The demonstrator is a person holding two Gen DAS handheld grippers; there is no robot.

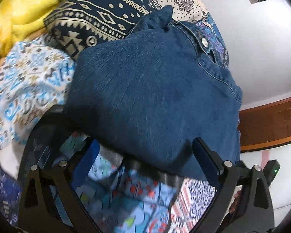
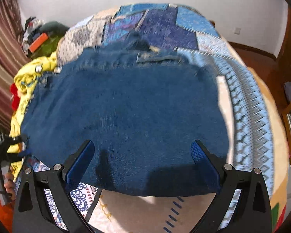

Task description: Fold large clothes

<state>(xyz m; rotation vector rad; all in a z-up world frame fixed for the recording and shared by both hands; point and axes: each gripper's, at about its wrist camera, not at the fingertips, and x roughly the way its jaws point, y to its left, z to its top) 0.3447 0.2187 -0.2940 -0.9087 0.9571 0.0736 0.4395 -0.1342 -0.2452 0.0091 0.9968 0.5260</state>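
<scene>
On the patterned bedspread [image 2: 242, 89] lies a folded blue denim garment [image 2: 124, 112], its metal button [image 1: 204, 42] showing near the far edge. The left gripper [image 1: 143, 151] and right gripper [image 2: 143, 155] both hover at its near edge, jaws spread wide, holding nothing. A yellow blanket [image 1: 19, 13] sits beyond.
</scene>
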